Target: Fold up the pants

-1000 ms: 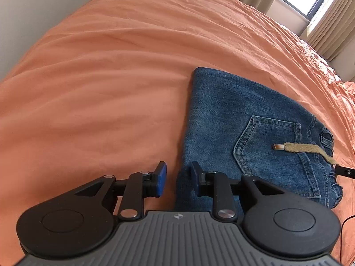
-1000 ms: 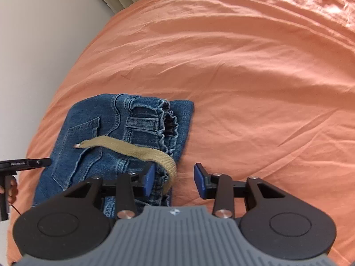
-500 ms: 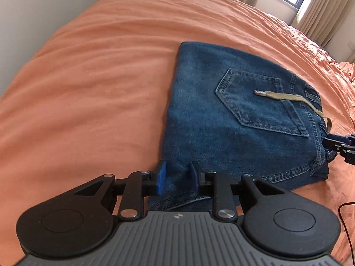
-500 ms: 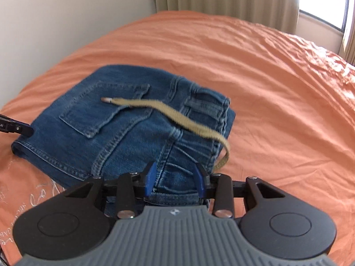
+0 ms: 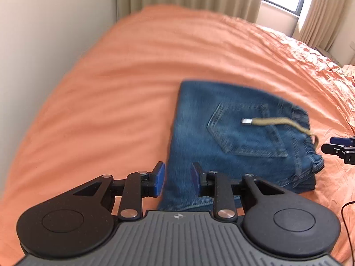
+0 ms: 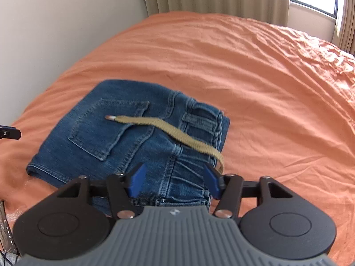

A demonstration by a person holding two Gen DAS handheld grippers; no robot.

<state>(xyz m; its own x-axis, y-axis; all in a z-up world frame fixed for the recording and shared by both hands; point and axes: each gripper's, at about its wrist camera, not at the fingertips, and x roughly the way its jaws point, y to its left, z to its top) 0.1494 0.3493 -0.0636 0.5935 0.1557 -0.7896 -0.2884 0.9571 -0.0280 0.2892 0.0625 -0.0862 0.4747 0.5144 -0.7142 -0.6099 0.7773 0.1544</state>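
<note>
Although the folded blue denim pants (image 6: pixel 133 137) lie as a compact, several-layered bundle on the orange bedsheet (image 6: pixel 255 71), with a back pocket facing up and a khaki woven drawstring (image 6: pixel 168 130) trailing across it, neither tool has hold of them. The left tongs (image 5: pixel 178 178) stand partly open above the bundle's near left edge, nothing pinched between the blue pads. The right tongs (image 6: pixel 175 180) are opening wide at this moment, hanging over the elastic waistband end with denim showing between the pads but not pressed by them.

Denim like this should handle as a fairly heavy, soft yet thick cloth: it will hold a crease, sag if lifted by one corner, and is unlikely to slip from rubbery pads. The stacked layers look thick, so a bite probably needs a wide opening, taken at the folded edges or the waistband corners rather than at the loose drawstring, which would just pull free.

The left wrist view, somewhat blurred, shows the bundle's plain left fold edge and the right tongs (image 5: pixel 339 148) off its far side. The right wrist view shows the gathered waistband and stacked hems sharply, and the left tool's tip at the frame's left border.
</note>
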